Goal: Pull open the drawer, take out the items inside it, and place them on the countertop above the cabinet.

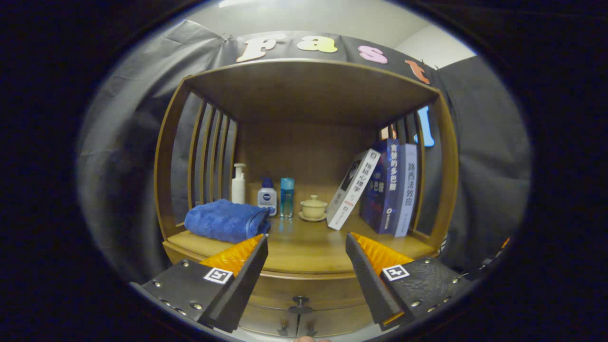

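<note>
I see the closed wooden drawer (304, 292) in the cabinet front, below the wooden countertop (304, 251) and low between my fingers. Its small dark round knob (300, 301) looks rigid, likely slick and narrow, so I'd pinch it squarely and pull straight toward me. My gripper (306, 247) is level, facing the cabinet, jaws wide apart and empty. A folded blue towel (225, 221) lies far left.

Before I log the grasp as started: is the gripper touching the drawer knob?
Apart. The gripper view shows the gripper open, its fingers spread either side of the drawer knob, with bare wood visible between each and the knob.
</note>
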